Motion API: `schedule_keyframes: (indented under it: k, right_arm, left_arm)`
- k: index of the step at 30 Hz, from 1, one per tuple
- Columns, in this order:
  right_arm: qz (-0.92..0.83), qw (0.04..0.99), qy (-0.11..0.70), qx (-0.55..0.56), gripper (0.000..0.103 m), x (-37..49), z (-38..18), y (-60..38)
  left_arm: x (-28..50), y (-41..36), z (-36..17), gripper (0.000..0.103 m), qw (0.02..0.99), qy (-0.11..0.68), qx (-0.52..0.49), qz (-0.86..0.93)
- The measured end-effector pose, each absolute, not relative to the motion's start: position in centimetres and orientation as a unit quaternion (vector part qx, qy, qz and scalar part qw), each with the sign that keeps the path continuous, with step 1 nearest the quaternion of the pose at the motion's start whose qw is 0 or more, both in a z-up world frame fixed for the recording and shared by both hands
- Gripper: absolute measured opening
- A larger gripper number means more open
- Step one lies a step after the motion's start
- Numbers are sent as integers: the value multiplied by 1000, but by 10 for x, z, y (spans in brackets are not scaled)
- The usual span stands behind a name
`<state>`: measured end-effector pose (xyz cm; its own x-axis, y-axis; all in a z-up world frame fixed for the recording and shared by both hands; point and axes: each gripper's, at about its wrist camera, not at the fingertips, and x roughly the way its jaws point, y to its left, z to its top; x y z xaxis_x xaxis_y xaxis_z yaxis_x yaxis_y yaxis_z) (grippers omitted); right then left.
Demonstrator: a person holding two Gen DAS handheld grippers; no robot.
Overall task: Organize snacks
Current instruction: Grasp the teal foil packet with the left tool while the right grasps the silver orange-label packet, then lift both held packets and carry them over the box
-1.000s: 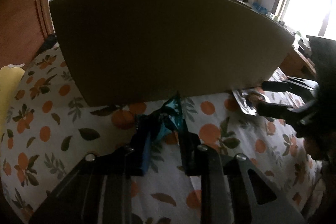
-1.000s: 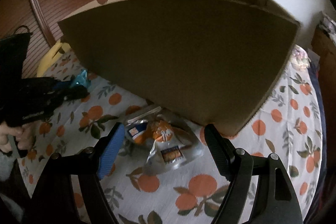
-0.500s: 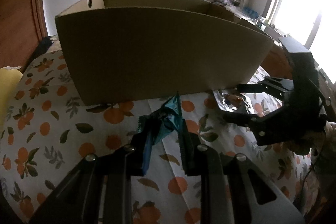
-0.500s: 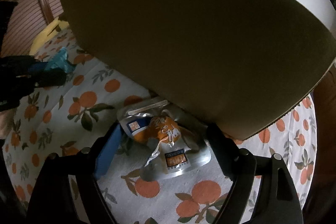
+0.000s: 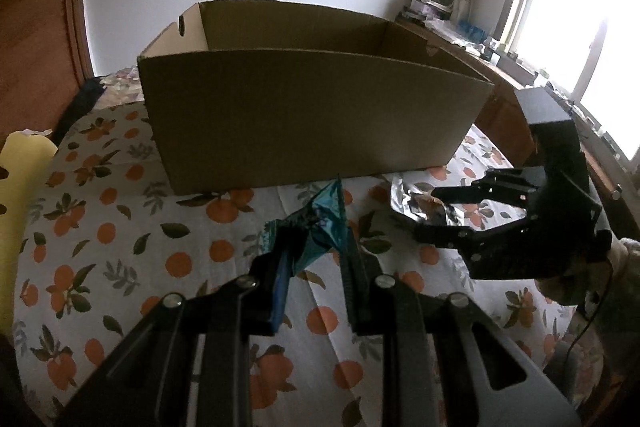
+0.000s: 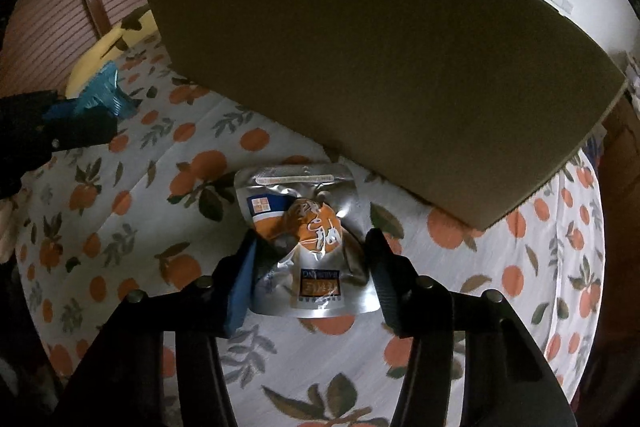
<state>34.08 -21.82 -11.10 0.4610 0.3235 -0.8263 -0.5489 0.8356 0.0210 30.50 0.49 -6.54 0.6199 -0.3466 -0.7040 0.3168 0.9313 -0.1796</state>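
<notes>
Snacks here are two packets, both still outside the cardboard box (image 5: pixel 312 115). A teal wrapped snack (image 5: pixel 320 227) is pinched between the narrowly set jaws of the left gripper (image 5: pixel 316 267), held above the orange-print sheet (image 5: pixel 120 227) of the bed, just in front of the box's near wall. A silver foil pouch (image 6: pixel 308 247) with an orange label lies flat on the sheet close by the same wall, and the right gripper (image 6: pixel 310 267) straddles it with its jaws closing; the pads look to be at the pouch's crumpled sides, but a firm hold is not yet evident.

The step in hand, as I judge it, is picking up: the left packet is already secured and the right one is being taken.

Next, each packet needs lifting clear of the tall near wall and carrying over the rim before release. The foil is slick and puffy, so the right jaws should bite fully before any lift, or the pouch may slip out.

The box is open at the top, with a hand-hole in its left end wall. From the left wrist view only the upper inner walls show; its floor is hidden, so I cannot tell what is inside.
</notes>
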Motion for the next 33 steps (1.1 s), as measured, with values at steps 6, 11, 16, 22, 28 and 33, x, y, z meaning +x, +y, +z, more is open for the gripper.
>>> schedule_keyframes:
  k: [6, 11, 16, 22, 28, 33]
  right_arm:
    - [262, 846, 448, -123, 52, 324, -110, -218]
    - [267, 852, 437, -108, 52, 314, -100, -221]
    - [269, 862, 419, -99, 52, 304, -82, -225]
    - [269, 877, 389, -90, 52, 295, -47, -236]
    - [266, 888, 365, -86, 52, 295, -20, -242]
    - [264, 896, 345, -92, 52, 298, 0, -243]
  left_arm:
    - [298, 3, -60, 20, 902, 390, -17, -182]
    - [294, 3, -54, 20, 905, 385, -19, -182]
    - [289, 1, -43, 20, 909, 376, -16, -182]
    - [292, -3, -18, 20, 917, 353, -6, -183]
    - [303, -10, 4, 20, 924, 336, 17, -181]
    - [314, -16, 17, 20, 927, 324, 34, -184]
